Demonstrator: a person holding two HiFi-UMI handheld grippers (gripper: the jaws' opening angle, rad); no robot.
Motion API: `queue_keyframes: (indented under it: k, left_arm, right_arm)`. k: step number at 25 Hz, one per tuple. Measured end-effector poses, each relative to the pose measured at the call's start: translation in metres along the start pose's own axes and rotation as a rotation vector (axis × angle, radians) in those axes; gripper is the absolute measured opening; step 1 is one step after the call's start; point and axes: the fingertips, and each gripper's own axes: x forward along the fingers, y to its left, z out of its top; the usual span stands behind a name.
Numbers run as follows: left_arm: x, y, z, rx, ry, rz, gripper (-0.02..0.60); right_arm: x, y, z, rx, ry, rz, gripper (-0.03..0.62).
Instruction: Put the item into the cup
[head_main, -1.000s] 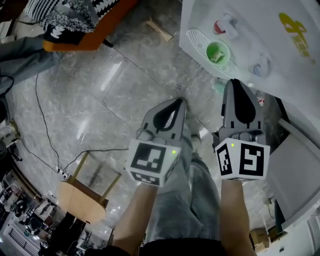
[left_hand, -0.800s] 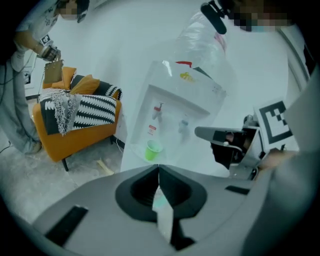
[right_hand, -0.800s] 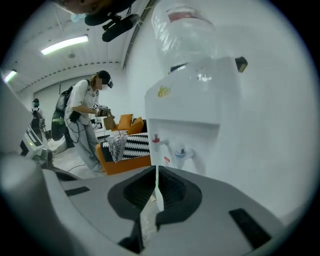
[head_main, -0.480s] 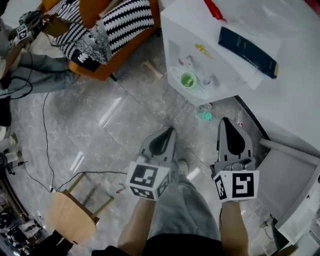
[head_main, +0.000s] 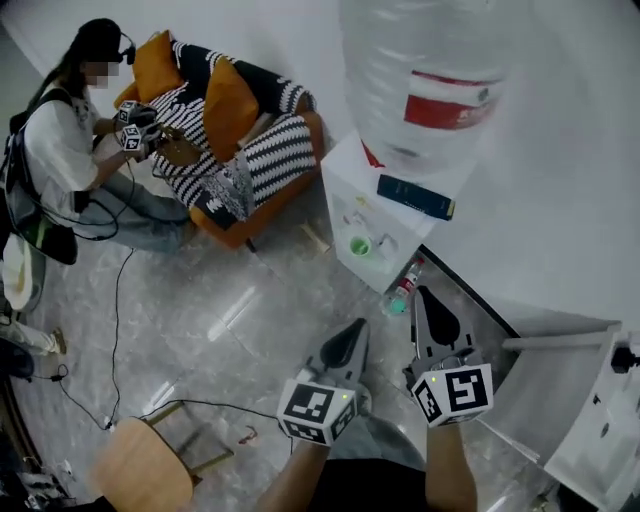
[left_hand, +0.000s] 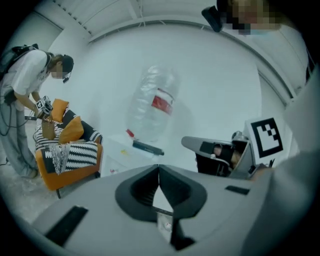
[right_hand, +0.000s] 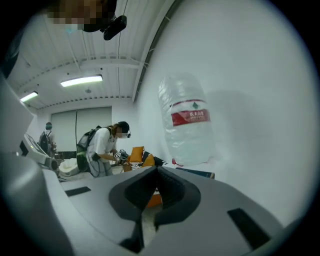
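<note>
A small green cup (head_main: 359, 245) stands on the drip tray of a white water dispenser (head_main: 352, 190), which carries a big clear bottle (head_main: 425, 75) with a red label. In the head view both grippers hang over the floor, short of the dispenser. My left gripper (head_main: 356, 328) has its jaws pressed together with nothing between them; the left gripper view shows the same at the left gripper (left_hand: 159, 169). My right gripper (head_main: 418, 293) points toward the dispenser's base, shut and empty, and the right gripper (right_hand: 156, 172) looks the same in its own view. No item is held.
A small bottle (head_main: 400, 291) stands on the floor by the dispenser's base. A dark blue box (head_main: 415, 197) lies on the dispenser top. A person (head_main: 60, 150) stands by an orange sofa (head_main: 230, 150). A wooden stool (head_main: 145, 465) and cables lie at the left; a white cabinet (head_main: 560, 400) stands at the right.
The head view has lifted and widened, so the dispenser and cup now look smaller and farther. Both grippers sit lower in the frame. The sofa and person have come into view.
</note>
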Motion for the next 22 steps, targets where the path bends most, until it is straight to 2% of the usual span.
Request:
queue_keyframes:
  k: [2,4,9,12,18,22]
  left_arm:
    - [-0.013,-0.033,0.021,0.020,-0.024,-0.032,0.012]
    - [-0.029,-0.061,0.042,0.073,-0.054,-0.048,0.012]
    - [-0.051,-0.100,0.079,0.173,-0.127,-0.023,0.012]
    - [-0.064,-0.109,0.096,0.212,-0.183,0.034,0.012]
    - [-0.079,-0.123,0.122,0.255,-0.220,0.005,0.012]
    - [-0.100,-0.111,0.145,0.285,-0.294,0.080,0.012]
  right_arm:
    - [-0.022,0.006,0.024,-0.009,-0.029,0.030,0.009]
    - [-0.044,0.011,0.045,-0.014,-0.060,0.051,0.009]
    - [-0.087,0.007,0.093,-0.027,-0.158,0.055,0.009]
    - [-0.104,0.007,0.106,-0.016,-0.200,0.051,0.009]
    - [-0.117,0.016,0.131,-0.015,-0.271,0.057,0.009]
    - [-0.115,0.036,0.140,-0.018,-0.304,0.104,0.009]
